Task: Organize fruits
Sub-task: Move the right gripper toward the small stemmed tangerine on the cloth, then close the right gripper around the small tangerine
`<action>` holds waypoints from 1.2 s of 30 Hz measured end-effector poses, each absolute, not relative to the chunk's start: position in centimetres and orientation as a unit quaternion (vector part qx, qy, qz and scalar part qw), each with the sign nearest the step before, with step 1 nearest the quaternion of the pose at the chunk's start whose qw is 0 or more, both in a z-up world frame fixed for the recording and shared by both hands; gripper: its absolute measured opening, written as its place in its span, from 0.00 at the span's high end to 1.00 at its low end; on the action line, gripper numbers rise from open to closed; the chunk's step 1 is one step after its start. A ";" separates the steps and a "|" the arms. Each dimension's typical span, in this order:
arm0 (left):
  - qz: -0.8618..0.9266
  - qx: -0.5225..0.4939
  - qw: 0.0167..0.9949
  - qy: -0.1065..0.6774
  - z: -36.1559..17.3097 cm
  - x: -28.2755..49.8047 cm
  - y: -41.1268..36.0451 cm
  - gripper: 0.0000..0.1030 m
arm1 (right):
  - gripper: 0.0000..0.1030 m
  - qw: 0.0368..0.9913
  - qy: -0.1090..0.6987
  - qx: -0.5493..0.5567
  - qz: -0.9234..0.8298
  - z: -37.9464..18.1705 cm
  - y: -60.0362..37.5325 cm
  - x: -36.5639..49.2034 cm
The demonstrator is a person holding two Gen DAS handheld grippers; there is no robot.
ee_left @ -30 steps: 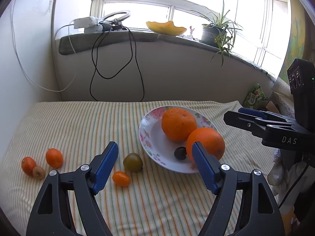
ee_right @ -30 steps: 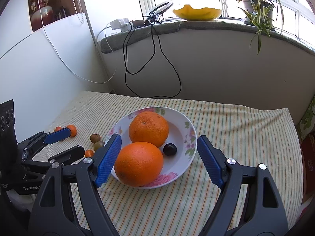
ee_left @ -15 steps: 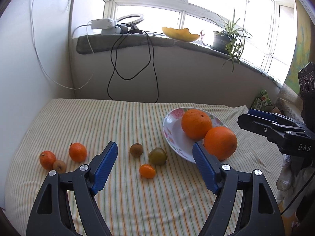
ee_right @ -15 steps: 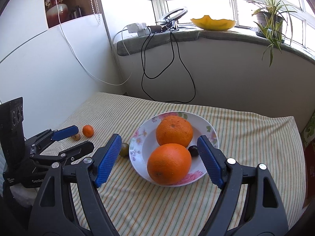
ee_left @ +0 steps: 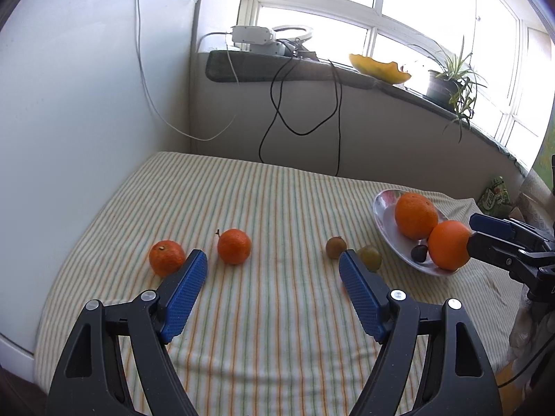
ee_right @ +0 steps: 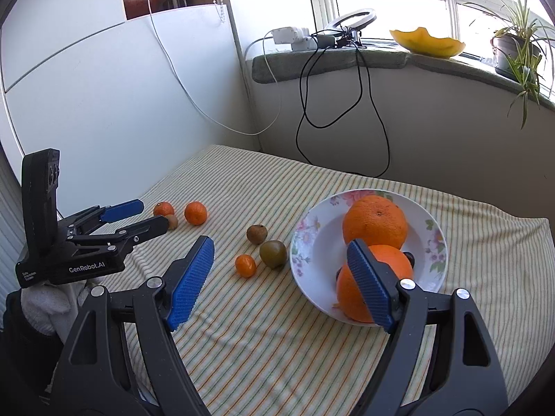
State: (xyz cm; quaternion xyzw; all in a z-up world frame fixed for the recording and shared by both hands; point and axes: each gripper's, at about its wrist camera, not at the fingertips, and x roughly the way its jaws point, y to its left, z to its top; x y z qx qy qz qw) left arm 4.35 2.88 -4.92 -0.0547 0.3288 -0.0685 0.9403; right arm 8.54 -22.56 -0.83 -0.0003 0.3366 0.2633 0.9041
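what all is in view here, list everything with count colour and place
plate: 1, white with flowers, right side of cloth
big oranges: 2, orange, on the plate
dark fruit: 1, near black, on the plate beside the oranges
mandarins: 2, orange, left on the cloth
tiny orange fruit: 1, orange, mid cloth
green-brown fruit: 1, left of the plate
brown fruits: 2, one mid cloth, one by the mandarins
striped cloth: 1, pale stripes, covers the surface
yellow bowl: 1, windowsill
potted plant: 1, green, windowsill
left claw: open, empty
right claw: open, empty
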 end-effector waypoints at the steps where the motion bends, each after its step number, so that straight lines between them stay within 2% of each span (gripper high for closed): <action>1: -0.062 -0.057 0.940 0.330 -5.0 4.3 3.4 0.24 | 0.21 0.902 0.338 -0.002 0.268 -1.0 -22.1 8.5; 8: -0.029 -0.067 0.938 0.339 -6.0 4.1 6.9 0.24 | 0.21 0.890 0.347 -0.019 0.296 -1.8 -19.1 8.7; 11: -0.021 -0.073 0.937 0.341 -6.4 4.0 8.2 0.25 | 0.25 0.884 0.352 -0.026 0.306 -2.1 -18.0 9.0; 24: -0.018 -0.104 0.929 0.355 -8.1 5.5 11.4 0.43 | 0.28 0.864 0.366 -0.051 0.341 -3.2 -12.0 11.3; 25: -0.019 -0.105 0.928 0.357 -8.2 5.7 11.6 0.43 | 0.30 0.862 0.368 -0.051 0.344 -3.4 -11.5 11.6; 28: -0.024 -0.116 0.925 0.361 -8.5 6.2 11.9 0.44 | 0.43 0.853 0.380 -0.058 0.353 -4.0 -9.9 12.4; 36: -0.029 -0.129 0.919 0.372 -9.5 7.8 12.5 0.51 | 0.48 0.835 0.408 -0.055 0.366 -6.3 -6.2 14.7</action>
